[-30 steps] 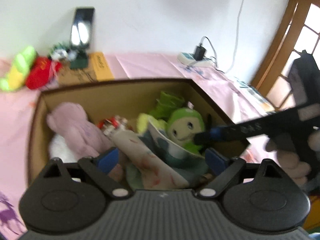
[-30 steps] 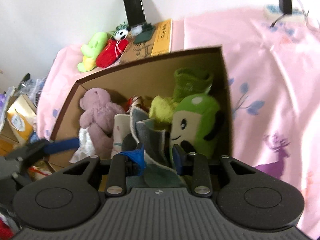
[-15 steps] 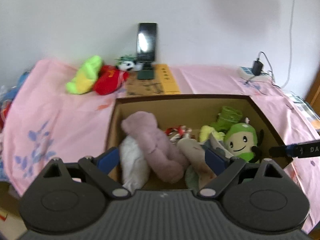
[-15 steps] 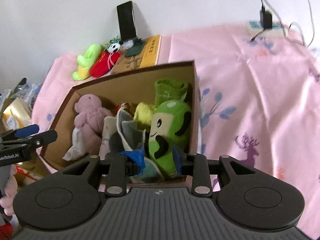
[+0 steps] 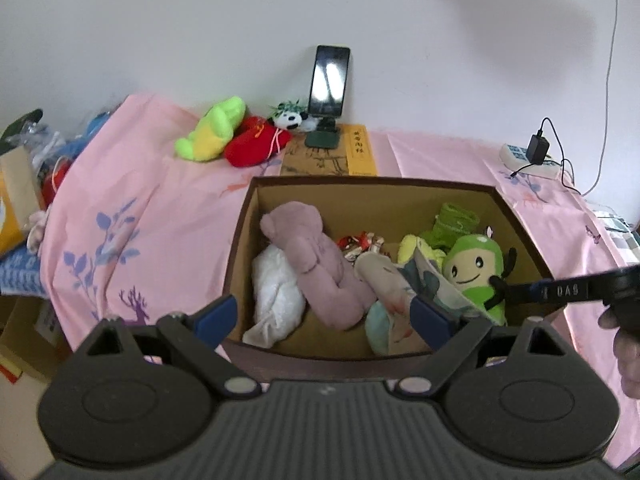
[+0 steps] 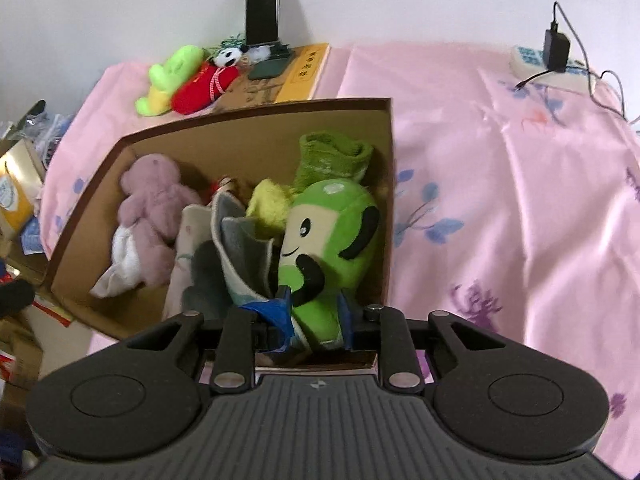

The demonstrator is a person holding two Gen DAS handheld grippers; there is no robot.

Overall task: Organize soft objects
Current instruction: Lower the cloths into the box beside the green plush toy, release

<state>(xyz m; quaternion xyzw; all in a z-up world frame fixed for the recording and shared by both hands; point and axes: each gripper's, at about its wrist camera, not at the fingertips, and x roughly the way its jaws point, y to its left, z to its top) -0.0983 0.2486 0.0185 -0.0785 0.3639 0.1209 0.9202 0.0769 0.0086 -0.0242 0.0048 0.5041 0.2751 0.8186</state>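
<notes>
An open cardboard box on the pink bed holds a mauve plush bear, a white cloth, folded patterned cloths and a green smiling plush. My left gripper is open and empty over the box's near edge. My right gripper is closed around the lower end of the green plush, which stands in the box's right corner. The right gripper's finger shows in the left wrist view.
A lime-yellow plush, a red plush and a small panda lie by the wall. A phone on a stand sits on a book. A power strip with charger lies at right.
Both grippers have pulled back and up from the box, so more of the bed shows. The right gripper stays around the green plush. The left gripper stays open.
</notes>
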